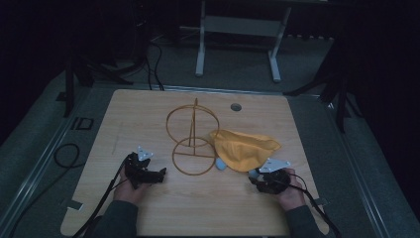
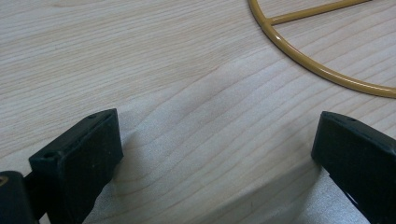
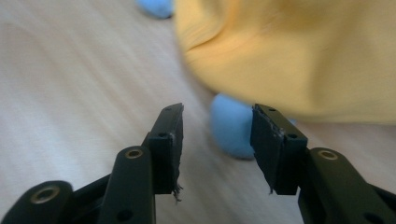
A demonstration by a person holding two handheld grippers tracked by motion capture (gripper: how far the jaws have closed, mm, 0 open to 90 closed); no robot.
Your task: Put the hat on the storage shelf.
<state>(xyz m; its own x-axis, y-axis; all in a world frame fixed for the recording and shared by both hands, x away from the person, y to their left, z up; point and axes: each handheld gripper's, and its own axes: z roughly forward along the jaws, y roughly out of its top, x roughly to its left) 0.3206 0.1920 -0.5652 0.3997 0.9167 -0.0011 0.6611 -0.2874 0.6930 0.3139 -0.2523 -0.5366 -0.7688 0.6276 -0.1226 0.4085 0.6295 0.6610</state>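
Observation:
A yellow cloth (image 1: 245, 148) lies crumpled on the wooden table (image 1: 148, 114), right of a gold wire stand (image 1: 192, 136) made of two rings and a post. Two pale blue pieces peek from under the cloth, one (image 1: 221, 164) at its left edge, one (image 1: 253, 173) at its near edge. My right gripper (image 1: 257, 179) is open, jaws on either side of and just short of the near blue piece (image 3: 231, 126), with the cloth (image 3: 289, 51) just beyond. My left gripper (image 1: 161, 174) is open over bare wood, its jaws wide apart (image 2: 217, 154), with the stand's base ring (image 2: 317, 70) just ahead.
A round cable hole (image 1: 236, 106) sits near the table's far edge. Beyond the table stands a white frame (image 1: 237, 29) on the grey floor, and dark tripod legs (image 1: 337, 84) flank the sides. A black cable loop (image 1: 67, 156) lies on the floor at left.

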